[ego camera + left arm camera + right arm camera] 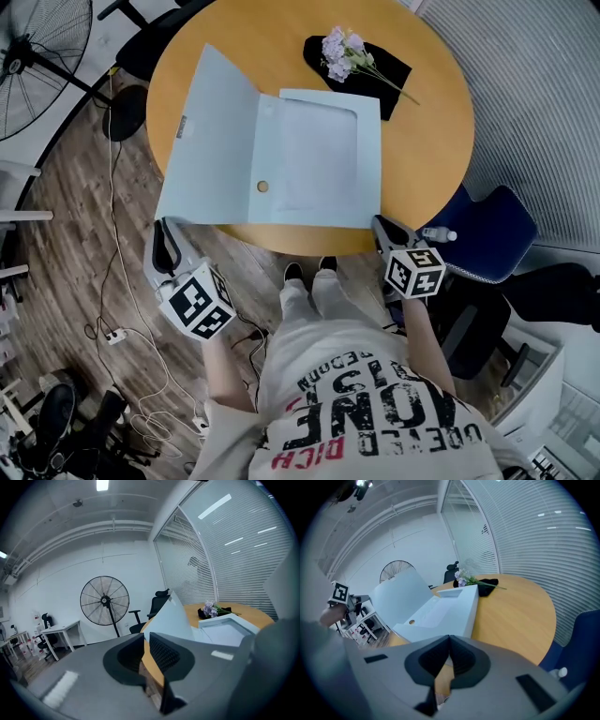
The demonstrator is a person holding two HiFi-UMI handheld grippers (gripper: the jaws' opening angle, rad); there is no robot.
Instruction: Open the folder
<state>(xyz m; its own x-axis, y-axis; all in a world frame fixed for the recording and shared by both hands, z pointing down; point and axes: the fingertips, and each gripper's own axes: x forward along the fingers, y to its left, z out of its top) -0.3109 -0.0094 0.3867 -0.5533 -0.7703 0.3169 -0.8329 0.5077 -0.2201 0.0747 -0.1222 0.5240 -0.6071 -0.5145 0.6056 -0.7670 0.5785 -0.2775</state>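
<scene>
Far left, a standing fan [37,47] on the wood floor. Just off the near-left edge of the round counter [431,150], left gripper [167,246], fingers parted by a thin slit, grasping nothing. Mid-counter, pale blue folder [309,159] lying open, its cover [211,131] slanting upward on the left. Beyond it, flowers [343,52] on a black cloth [380,70]. At the near-right edge, right gripper [382,230], fingers clenched together, empty.

the pale blue folder [319,164] lies open on the round table [427,141], its left cover tilted upward.
</scene>
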